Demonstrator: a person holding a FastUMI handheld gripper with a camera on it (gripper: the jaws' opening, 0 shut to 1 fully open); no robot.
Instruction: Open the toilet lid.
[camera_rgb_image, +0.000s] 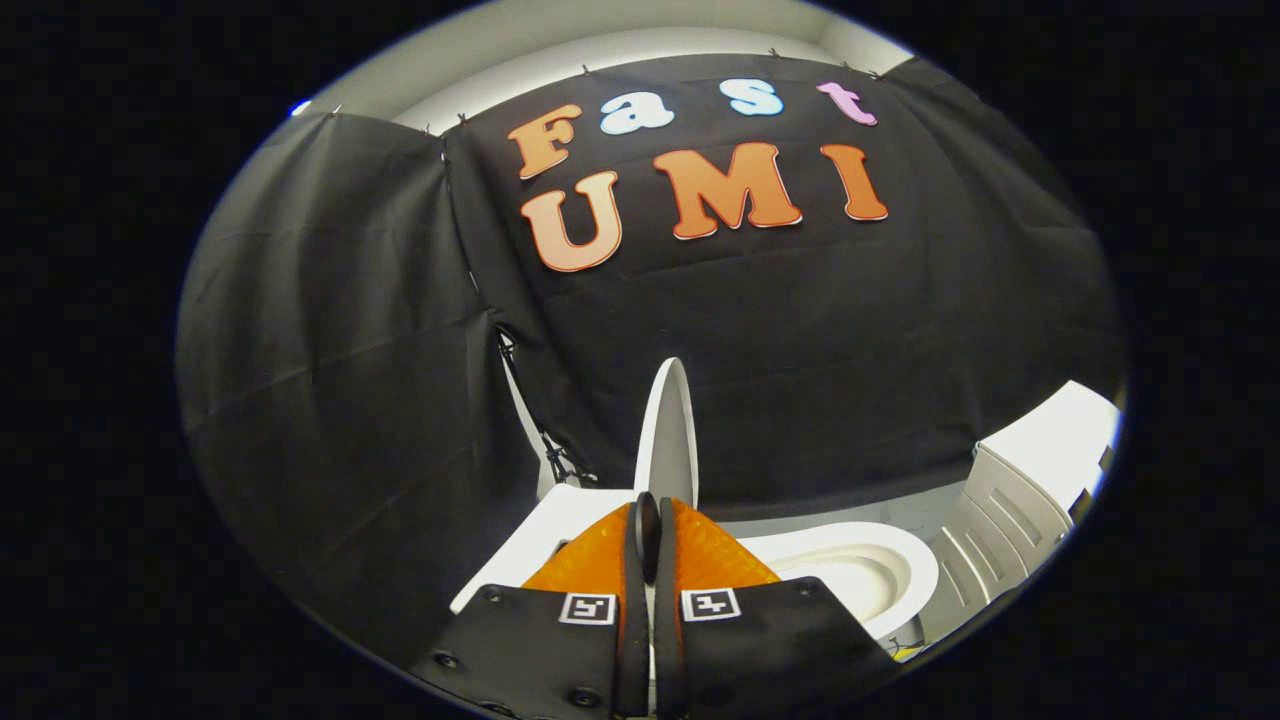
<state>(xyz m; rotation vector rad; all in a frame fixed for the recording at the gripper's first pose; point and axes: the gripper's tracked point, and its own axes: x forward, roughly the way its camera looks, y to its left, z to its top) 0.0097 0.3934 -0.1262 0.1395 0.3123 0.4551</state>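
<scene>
The white toilet lid (668, 430) stands raised and nearly upright, seen edge-on just beyond my fingertips. To its right lies the open white seat and bowl (868, 572). To its left is the flat white top of the tank (545, 528). My gripper (648, 515) is shut, its two fingers pressed together with nothing clearly between them. The tips sit right at the lid's lower edge, and I cannot tell whether they touch it. The fingers hide the lid's hinge end.
A white cabinet (1030, 480) with panelled sides stands to the right of the bowl. Black cloth walls close in the booth behind and to the left. A thin stand leg (548, 440) runs down beside the tank.
</scene>
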